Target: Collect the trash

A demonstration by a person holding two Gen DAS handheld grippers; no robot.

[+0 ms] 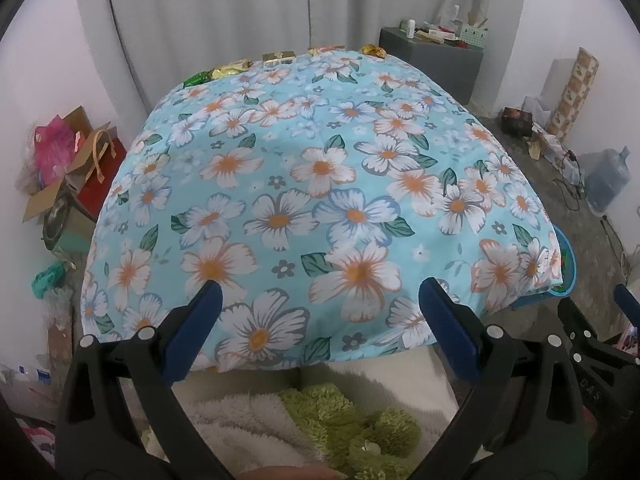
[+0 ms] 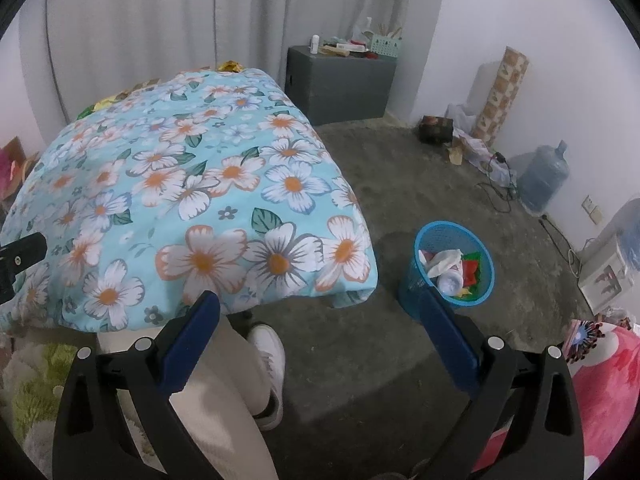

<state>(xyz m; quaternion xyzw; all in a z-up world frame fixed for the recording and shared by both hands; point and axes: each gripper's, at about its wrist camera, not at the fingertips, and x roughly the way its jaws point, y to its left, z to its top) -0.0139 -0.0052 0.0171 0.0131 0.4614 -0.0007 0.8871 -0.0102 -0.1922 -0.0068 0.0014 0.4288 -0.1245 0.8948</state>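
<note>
Your left gripper (image 1: pixel 320 300) and right gripper (image 2: pixel 320 308) hover spread and empty; wrappers (image 1: pixel 280 57) line the cloth's top edge, basket (image 2: pixel 416 240) lower right for dropping.

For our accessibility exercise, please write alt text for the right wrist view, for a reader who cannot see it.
An open right gripper hangs above a concrete floor, between a table under a blue floral cloth and a blue mesh wastebasket holding crumpled paper and wrappers. The person's white shoe shows below.
</note>
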